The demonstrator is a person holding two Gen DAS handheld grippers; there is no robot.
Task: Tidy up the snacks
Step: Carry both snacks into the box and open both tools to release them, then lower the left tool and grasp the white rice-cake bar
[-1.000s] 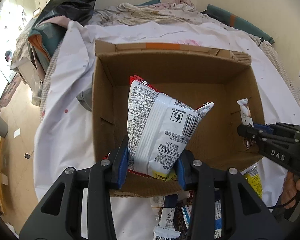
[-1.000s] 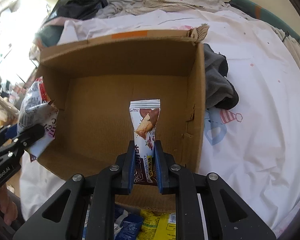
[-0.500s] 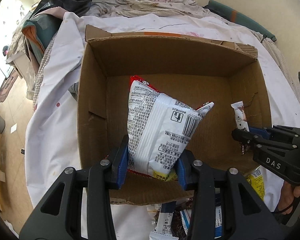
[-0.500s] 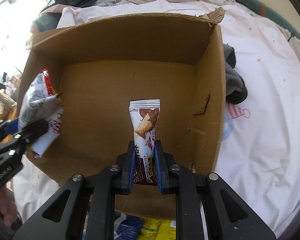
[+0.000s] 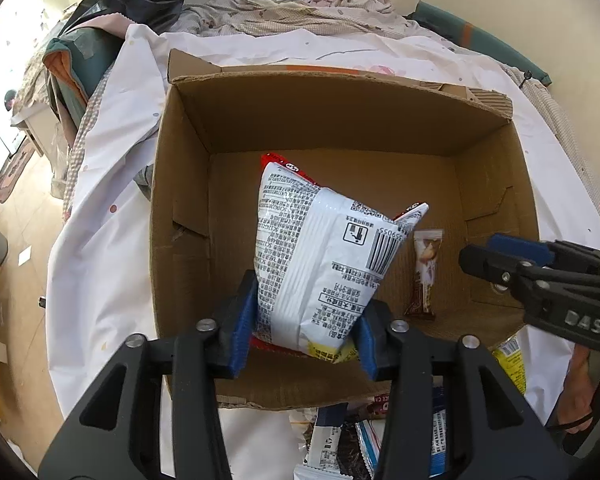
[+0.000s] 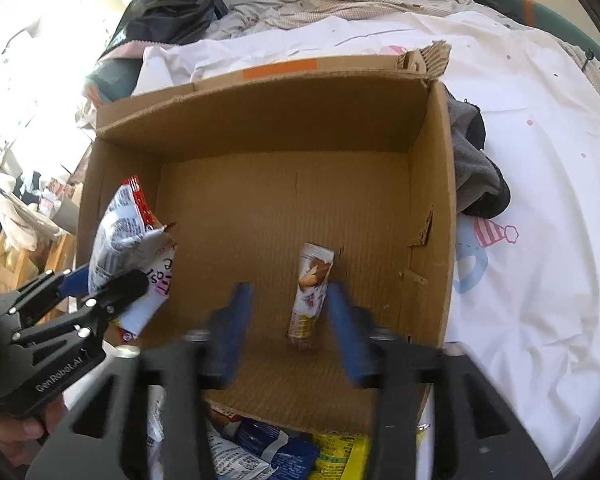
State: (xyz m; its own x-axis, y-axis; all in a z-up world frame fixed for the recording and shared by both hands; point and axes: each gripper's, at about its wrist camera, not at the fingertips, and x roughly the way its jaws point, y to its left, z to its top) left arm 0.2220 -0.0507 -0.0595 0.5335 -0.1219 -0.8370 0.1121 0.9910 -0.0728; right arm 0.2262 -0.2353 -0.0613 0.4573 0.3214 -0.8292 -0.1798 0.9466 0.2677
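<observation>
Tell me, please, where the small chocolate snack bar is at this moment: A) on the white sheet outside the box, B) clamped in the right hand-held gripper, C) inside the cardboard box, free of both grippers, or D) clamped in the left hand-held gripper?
C: the snack bar is down in the cardboard box, between the right hand-held gripper's just-opened jaws but touched by neither pad.

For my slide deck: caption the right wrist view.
Right gripper, jaws just opened, releases a chocolate snack bar into the cardboard box.
</observation>
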